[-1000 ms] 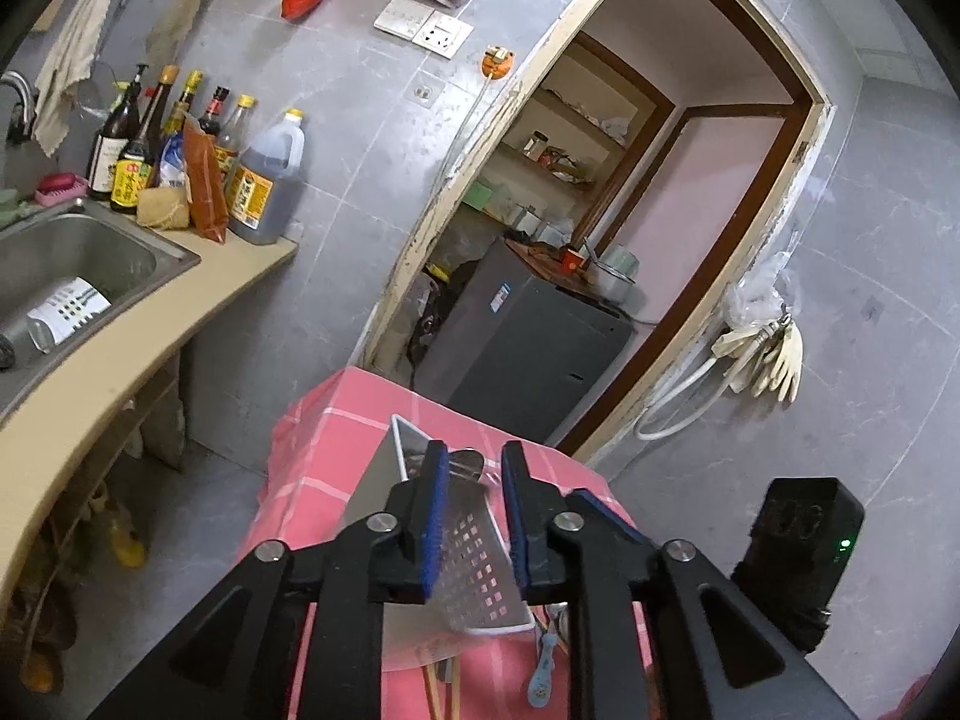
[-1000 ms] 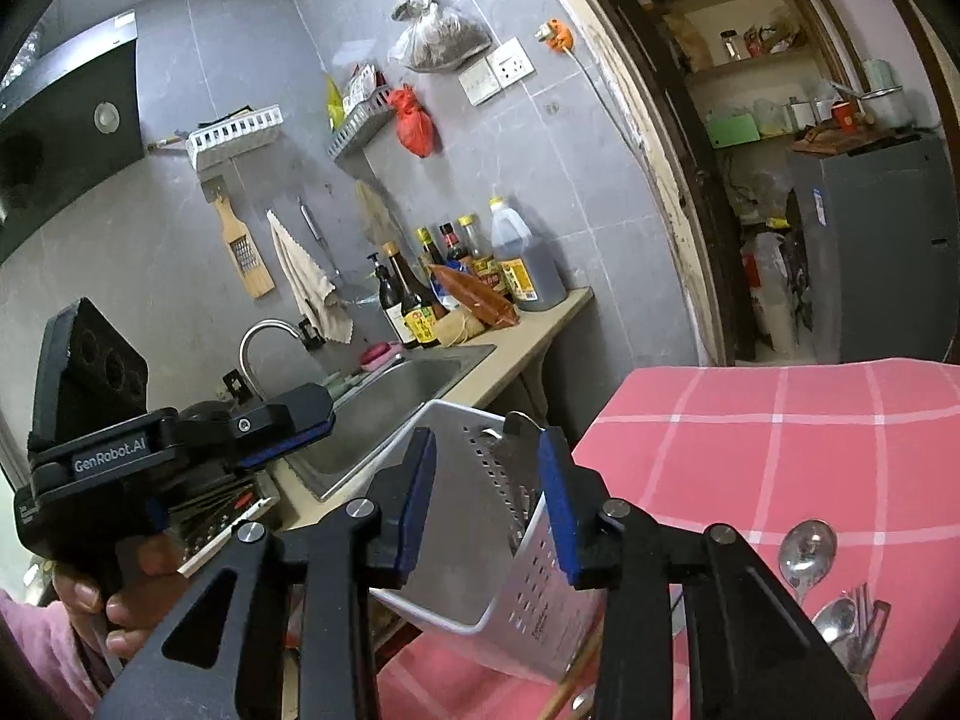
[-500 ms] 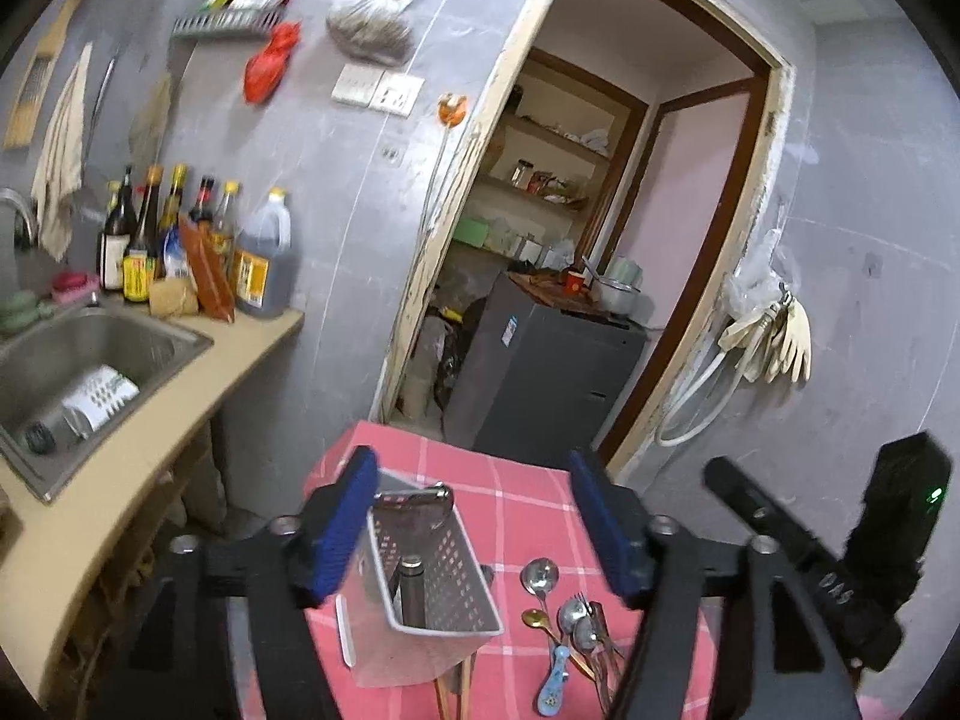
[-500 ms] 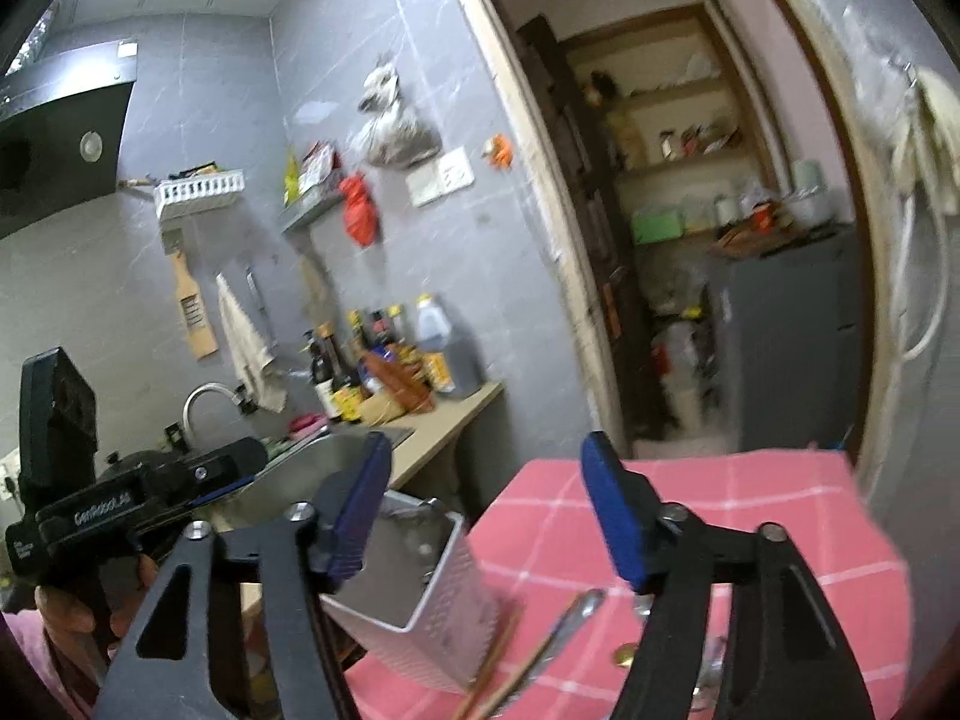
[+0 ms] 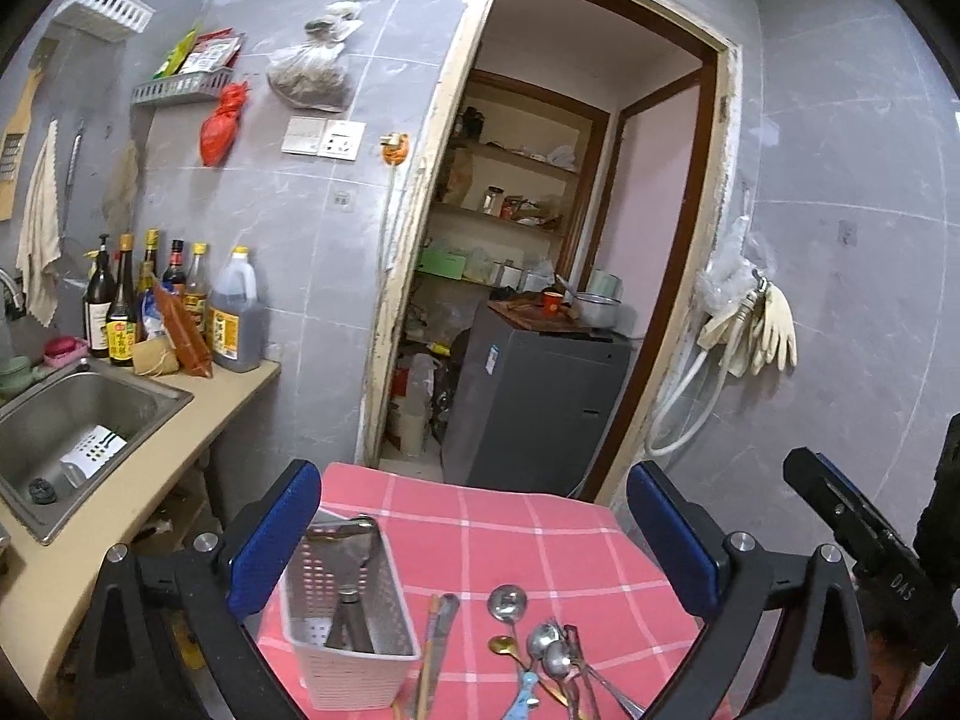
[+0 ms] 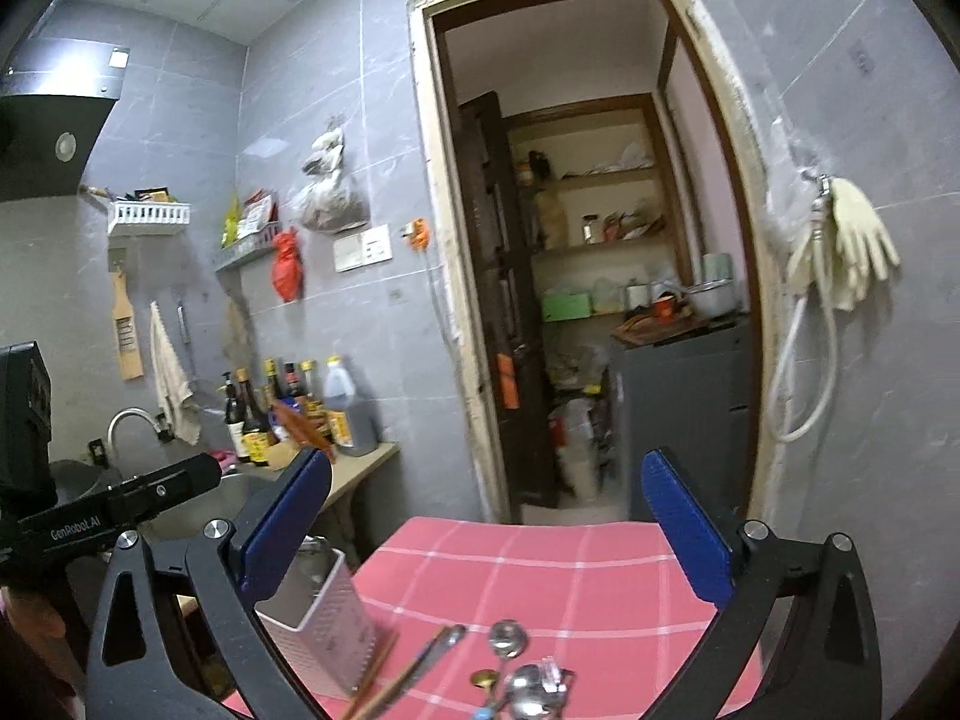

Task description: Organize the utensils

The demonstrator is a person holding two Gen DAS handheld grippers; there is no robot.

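1. Left wrist view: left gripper (image 5: 474, 540) has its tongs spread wide, holding nothing. White perforated caddy (image 5: 351, 612) stands upright on the pink checked cloth (image 5: 540, 534), w/ one dark-handled tool inside. Loose utensils just right of it: chopsticks (image 5: 427, 660), spoons (image 5: 543, 642), a blue-handled piece (image 5: 523, 693).
2. Same view, handling: caddy looks like thin plastic, light, prob. tips easily. Spoons are stiff metal, likely slick; best pinched mid-handle, not at the bowl. They overlap, so one may drag others.
3. Right wrist view: right gripper (image 6: 486, 522) is also spread wide & empty, above the cloth (image 6: 540, 564). Caddy (image 6: 324, 618) sits lower left, chopsticks (image 6: 390, 678) beside it, spoons (image 6: 522, 660) at the bottom edge.
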